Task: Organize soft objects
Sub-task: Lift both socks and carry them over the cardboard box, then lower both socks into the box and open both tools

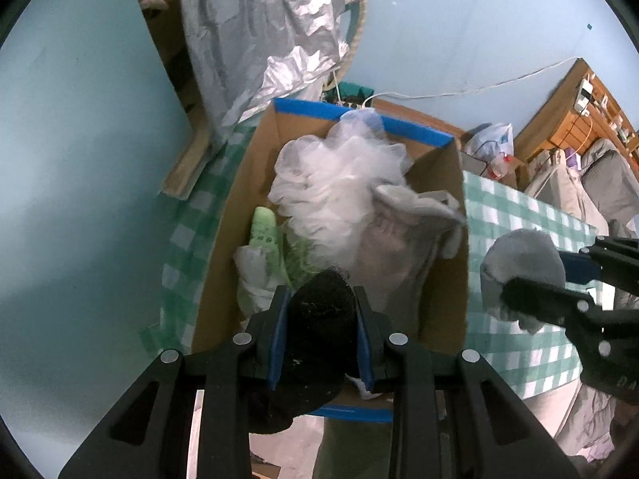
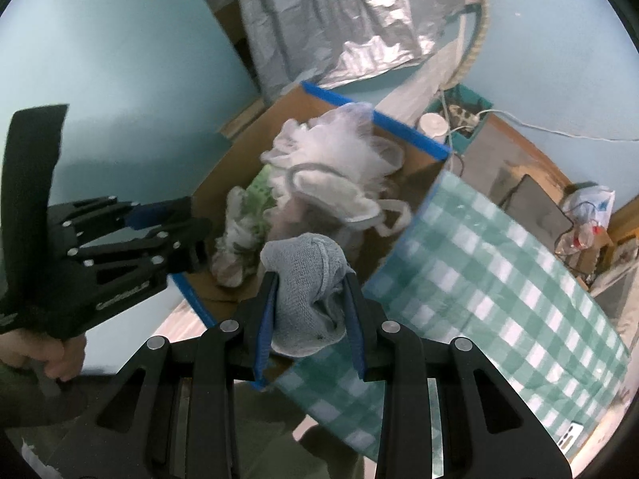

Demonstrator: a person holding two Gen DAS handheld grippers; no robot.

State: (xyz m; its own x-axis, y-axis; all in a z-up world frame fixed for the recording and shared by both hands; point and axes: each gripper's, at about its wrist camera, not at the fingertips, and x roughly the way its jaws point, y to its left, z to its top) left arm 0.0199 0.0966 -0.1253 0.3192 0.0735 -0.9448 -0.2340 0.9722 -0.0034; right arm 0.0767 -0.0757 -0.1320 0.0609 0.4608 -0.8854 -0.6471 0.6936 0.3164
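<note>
Left gripper clamps a black sock at lower centre; right gripper pinches a grey sock — both over the cardboard box; the gripper's lettering is unreadable.

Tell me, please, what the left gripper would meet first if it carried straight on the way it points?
Probably the pile in the cardboard box: the left gripper, shut on a black sock, aims down at the white mesh bath pouf and pale cloth beneath it. Depth is unclear.
</note>
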